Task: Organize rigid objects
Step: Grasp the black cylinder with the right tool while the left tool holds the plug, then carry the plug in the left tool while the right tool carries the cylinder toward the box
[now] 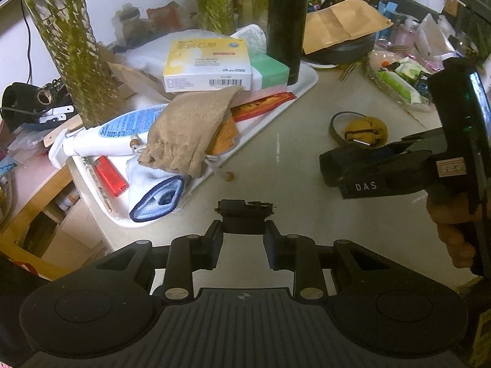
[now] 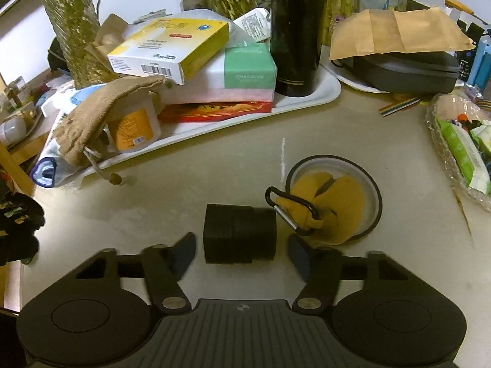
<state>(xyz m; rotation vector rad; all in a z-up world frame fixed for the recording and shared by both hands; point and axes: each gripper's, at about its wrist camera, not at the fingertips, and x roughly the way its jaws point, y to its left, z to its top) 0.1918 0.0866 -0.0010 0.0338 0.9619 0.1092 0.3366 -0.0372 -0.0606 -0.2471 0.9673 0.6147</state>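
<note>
On the tray [image 2: 325, 92], green CHANROW pack [image 2: 250, 67], left jaws clamping small black part [image 1: 244, 216], right jaws parted around black block [image 2: 239, 234].

I'm seeing a black block [image 2: 239, 234] lying on its side on the table [image 2: 214, 178] (squarish body, round end), just beside a carabiner [image 2: 290, 211].

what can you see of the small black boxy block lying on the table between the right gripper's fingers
The small black boxy block looks like matte plastic: a squarish body on its left joined to a rounder, slightly wider collar on its right. It lies on its side on the pale tabletop, in front of the white tray and just left of the silver-gated black carabiner. The right gripper straddles it; a gap shows at each finger, so nothing presses it yet. In the left wrist view it is partly hidden behind that gripper.
</note>
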